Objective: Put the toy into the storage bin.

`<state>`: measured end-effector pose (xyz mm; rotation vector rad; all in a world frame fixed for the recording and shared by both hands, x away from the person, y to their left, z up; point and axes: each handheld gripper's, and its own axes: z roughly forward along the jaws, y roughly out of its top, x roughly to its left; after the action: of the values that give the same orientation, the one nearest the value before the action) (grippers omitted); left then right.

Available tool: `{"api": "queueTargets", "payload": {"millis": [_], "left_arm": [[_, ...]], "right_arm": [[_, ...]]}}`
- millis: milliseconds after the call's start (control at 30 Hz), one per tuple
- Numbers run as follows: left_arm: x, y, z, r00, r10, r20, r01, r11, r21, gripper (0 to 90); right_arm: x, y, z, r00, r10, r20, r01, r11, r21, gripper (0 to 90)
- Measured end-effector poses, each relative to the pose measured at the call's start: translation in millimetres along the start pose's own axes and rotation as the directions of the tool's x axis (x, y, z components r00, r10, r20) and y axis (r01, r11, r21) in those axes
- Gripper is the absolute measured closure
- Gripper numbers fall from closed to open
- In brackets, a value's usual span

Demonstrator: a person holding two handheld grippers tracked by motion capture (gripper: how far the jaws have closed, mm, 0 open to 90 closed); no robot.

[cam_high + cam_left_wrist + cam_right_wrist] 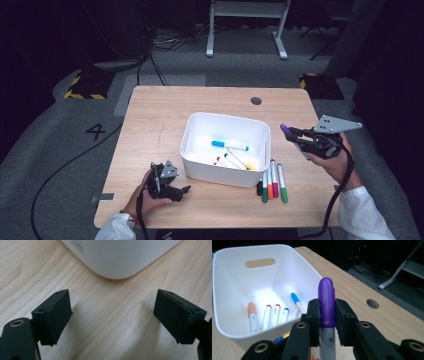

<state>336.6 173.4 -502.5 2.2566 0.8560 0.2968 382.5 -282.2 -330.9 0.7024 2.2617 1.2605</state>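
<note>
Right claw: your right claw (327, 323) is closed on one purple-capped marker (327, 302); the cap stands out beyond the two pads, and the pale barrel runs back between them.
Where it hangs: in the high view your right claw (295, 136) is in the air over the right edge of the table (150, 130), just to the right of the white bin (192, 145), with the purple tip (285, 129) pointing toward the bin.
Left claw: your left claw (112, 315) is wide, with nothing between the pads; only bare table shows there.
Left claw place: it rests low on the table (30, 272), and one rounded corner of the bin (117, 257) is just ahead of it, not touching. In the high view the left claw (186, 190) sits at the front left of the bin.
Markers in the bin: ahead of your right claw and to its left, I count six caps in the bin (234, 270): one orange (251, 308), two red, one dark blue, one yellow, one light blue (294, 298).
Markers on the table: four lie side by side in front of the bin, below your right claw in the high view: one black, one orange (270, 187), one pink, one green (282, 185).
Bins: one.
Holes in the table: one round hole (372, 303), to the right of your right claw.
</note>
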Motion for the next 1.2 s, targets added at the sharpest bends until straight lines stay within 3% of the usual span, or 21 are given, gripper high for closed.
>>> {"api": "queueTargets", "payload": {"millis": [233, 533, 1033, 1200], "left_arm": [[0.4, 0.2, -0.2, 0.9999, 0.008, -0.006, -0.008, 1.0, -0.001, 14.9], [0.1, 0.0, 0.3, 1.0, 0.0, 0.004, 0.0, 1.0, -0.001, 14.9], [0.1, 0.0, 0.1, 1.0, 0.002, -0.002, -0.002, 1.0, -0.002, 14.9], [0.1, 0.0, 0.1, 1.0, 0.002, -0.001, -0.002, 1.0, -0.002, 14.9]], "right_arm": [[13.4, 36.4, 24.4, 0.9968, -0.076, -0.026, 0.076, 0.997, 0.015, 75.2], [30.2, 62.9, 49.7, 0.9882, -0.127, -0.086, 0.127, 0.992, -0.006, 75.1], [56.2, 74.7, 96.9, 0.9751, -0.14, -0.172, 0.149, 0.988, 0.039, 75.1], [68.0, 72.3, 113.1, 0.9667, -0.158, -0.201, 0.177, 0.981, 0.078, 75.1]]}}
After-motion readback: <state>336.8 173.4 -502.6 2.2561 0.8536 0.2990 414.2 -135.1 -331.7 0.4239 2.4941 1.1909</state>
